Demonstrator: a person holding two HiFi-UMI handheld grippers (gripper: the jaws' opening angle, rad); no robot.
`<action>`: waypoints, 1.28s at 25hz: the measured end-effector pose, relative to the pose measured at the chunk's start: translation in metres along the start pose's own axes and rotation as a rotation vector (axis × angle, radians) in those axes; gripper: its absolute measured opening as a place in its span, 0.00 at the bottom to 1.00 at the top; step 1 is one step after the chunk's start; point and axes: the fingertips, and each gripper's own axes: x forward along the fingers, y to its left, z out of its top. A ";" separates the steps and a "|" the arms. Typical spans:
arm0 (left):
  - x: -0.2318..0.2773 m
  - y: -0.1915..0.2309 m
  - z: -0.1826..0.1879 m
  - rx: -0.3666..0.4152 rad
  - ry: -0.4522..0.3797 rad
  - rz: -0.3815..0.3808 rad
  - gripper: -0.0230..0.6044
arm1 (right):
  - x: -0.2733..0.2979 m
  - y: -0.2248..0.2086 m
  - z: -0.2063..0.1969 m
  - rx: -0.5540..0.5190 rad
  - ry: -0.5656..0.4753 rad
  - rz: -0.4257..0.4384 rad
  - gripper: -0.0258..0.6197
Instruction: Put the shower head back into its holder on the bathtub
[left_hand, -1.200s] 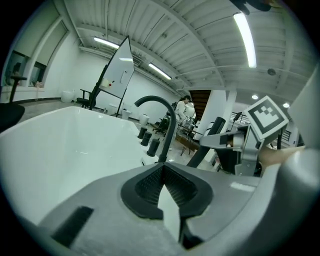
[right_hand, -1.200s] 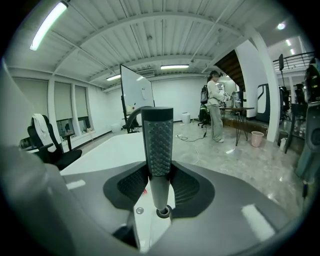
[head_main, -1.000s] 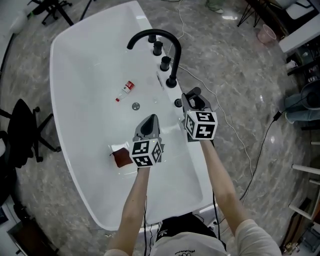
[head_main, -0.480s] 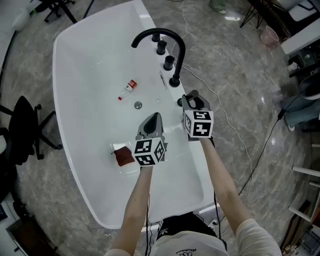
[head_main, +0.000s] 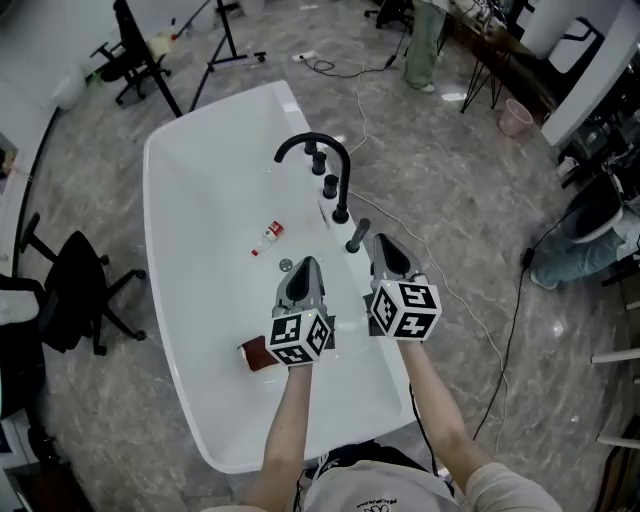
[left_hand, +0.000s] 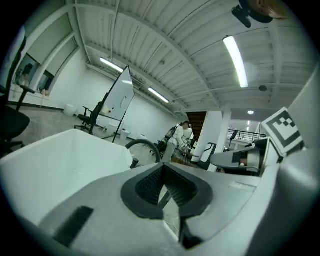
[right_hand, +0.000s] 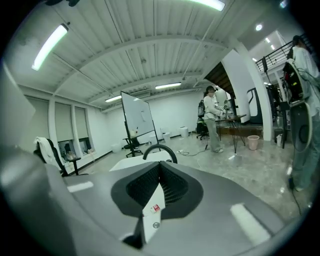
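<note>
The black shower head (head_main: 357, 236) stands upright at the white bathtub's rim (head_main: 385, 345), just this side of the arched black tap (head_main: 315, 148). My right gripper (head_main: 383, 243) hovers close to its right, lifted above the rim, jaws shut with nothing between them. Over the tub's inside my left gripper (head_main: 307, 264) is also shut and empty. In the left gripper view the shut jaws (left_hand: 162, 166) point over the tub (left_hand: 65, 155) toward the tap (left_hand: 145, 146). The right gripper view has the shut jaws (right_hand: 160, 166) with the tap (right_hand: 160, 149) beyond.
A small bottle (head_main: 268, 236) lies in the tub near the drain (head_main: 286, 265), and a brown object (head_main: 255, 353) sits nearer me. A cable (head_main: 455, 275) trails on the floor at right. An office chair (head_main: 75, 290) stands left of the tub.
Both grippers have risen well above the tub and the view has widened. The right gripper has come away from the shower head, and its jaws have closed.
</note>
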 end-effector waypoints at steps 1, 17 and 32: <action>-0.012 -0.014 0.013 0.010 -0.024 -0.007 0.03 | -0.020 0.010 0.009 -0.004 -0.012 0.023 0.04; -0.203 -0.151 0.064 0.183 -0.169 -0.039 0.03 | -0.271 0.067 0.002 -0.086 -0.061 0.157 0.04; -0.251 -0.165 0.058 0.269 -0.173 -0.030 0.03 | -0.299 0.103 -0.010 -0.129 -0.079 0.252 0.04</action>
